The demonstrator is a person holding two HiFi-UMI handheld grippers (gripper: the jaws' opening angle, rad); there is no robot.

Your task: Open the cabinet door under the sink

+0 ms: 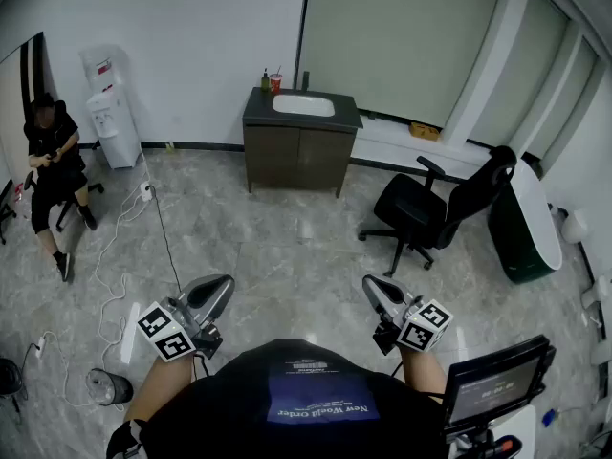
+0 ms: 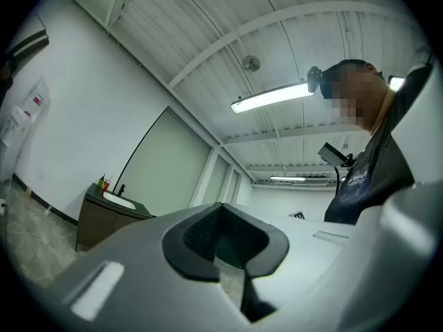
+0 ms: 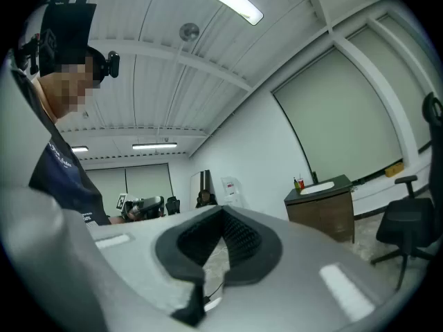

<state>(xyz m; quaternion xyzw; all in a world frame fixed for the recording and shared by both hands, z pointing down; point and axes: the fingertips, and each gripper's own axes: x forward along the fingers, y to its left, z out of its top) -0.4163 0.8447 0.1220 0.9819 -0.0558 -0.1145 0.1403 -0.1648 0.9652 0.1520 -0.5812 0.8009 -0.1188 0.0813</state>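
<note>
A: Where's the cabinet (image 1: 296, 156)?

B: Far end of the room, against the back wall (image 1: 191, 36). Dark wood, two doors (image 1: 320, 159) on its front, both flush & shut. A white sink (image 1: 303, 105) is set in its dark counter (image 1: 256, 113). A small bottle (image 1: 265, 79) and a red cup (image 1: 275, 82) stand at the counter's back left corner, w/ the tap (image 1: 306, 79) behind the sink.

A: And the grippers?

B: Both well apart from the cabinet, w/ a stretch of grey floor (image 1: 287, 247) between. The left gripper (image 1: 225, 285) and right gripper (image 1: 371, 290) are held out ahead of the wearer's dark shirt (image 1: 316, 390), apart from each other, both aimed roughly toward the cabinet.

A: Jaws?

B: The left gripper's jaws are pressed together, nothing btw them. Same for the right: closed tight, empty.

A: Anything else nr the cabinet?

B: A black office chair (image 1: 435, 208) stands right of the cabinet & nearer the wearer. A water dispenser (image 1: 110, 113) is off to the cabinet's left by the wall, w/ a seated person (image 1: 48, 156) further left still. A cable (image 1: 158, 223) trails over the floor left of the cabinet.

A: Do the gripper views catch it?

B: Yes. In the left gripper view the cabinet sits small at lower left, past the jaws. In the right gripper view it's at right, the chair beyond it.
</note>
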